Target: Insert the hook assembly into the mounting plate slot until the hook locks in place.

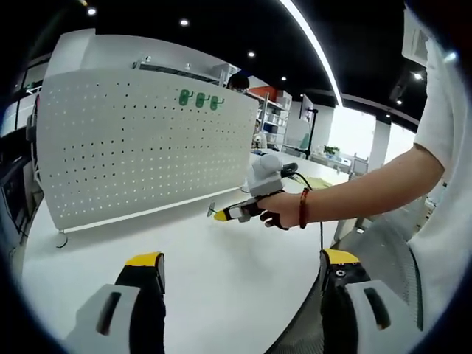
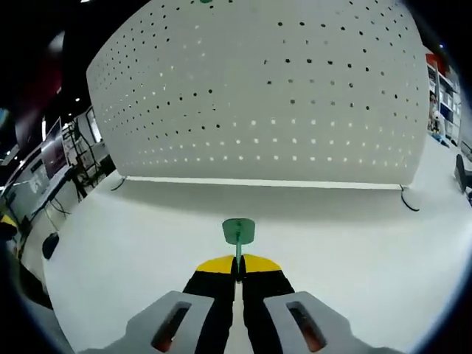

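A white pegboard plate (image 1: 140, 147) stands upright on the white table (image 1: 221, 280); three green hooks (image 1: 199, 99) hang near its top. My left gripper (image 1: 240, 269) is open over the table with nothing between its fingers. A hand holds my right gripper (image 1: 218, 215), seen from the left gripper view in front of the pegboard's lower right. In the right gripper view the right gripper (image 2: 238, 267) is shut on a green hook (image 2: 238, 231), whose flat head points at the pegboard (image 2: 265, 96) ahead, still apart from it.
The pegboard rests on thin wire feet (image 2: 409, 203) at its ends. Shelving and desks (image 1: 276, 118) stand behind the board. A person's arm and white shirt (image 1: 442, 184) fill the right side of the left gripper view. The table edge (image 1: 295, 324) runs by my left gripper.
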{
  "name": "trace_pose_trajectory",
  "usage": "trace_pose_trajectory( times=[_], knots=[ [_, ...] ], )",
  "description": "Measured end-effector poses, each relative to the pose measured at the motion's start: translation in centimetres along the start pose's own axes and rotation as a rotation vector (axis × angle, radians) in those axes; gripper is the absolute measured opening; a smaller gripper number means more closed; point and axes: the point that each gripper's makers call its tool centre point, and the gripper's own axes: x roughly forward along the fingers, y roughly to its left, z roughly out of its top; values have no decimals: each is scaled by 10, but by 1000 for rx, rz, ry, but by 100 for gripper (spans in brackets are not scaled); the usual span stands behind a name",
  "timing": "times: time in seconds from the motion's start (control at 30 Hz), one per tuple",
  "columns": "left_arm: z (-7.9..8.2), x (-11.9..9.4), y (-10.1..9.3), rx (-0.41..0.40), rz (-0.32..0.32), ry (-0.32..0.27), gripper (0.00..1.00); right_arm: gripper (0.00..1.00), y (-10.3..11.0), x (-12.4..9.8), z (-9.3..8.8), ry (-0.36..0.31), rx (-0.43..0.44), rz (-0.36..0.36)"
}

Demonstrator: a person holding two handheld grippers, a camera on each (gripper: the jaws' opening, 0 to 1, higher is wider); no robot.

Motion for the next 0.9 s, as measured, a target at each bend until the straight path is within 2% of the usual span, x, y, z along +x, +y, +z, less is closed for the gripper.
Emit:
trace_pose_trajectory(
  times=[0.6,0.9],
  knots=[
    [11,-9,-2,3,6,-49,82,1,33,-31,9,-30,-56,48],
    [14,-17,-2,3,31,-78,84,1,53,-47,18,-65,-89,94]
  ],
)
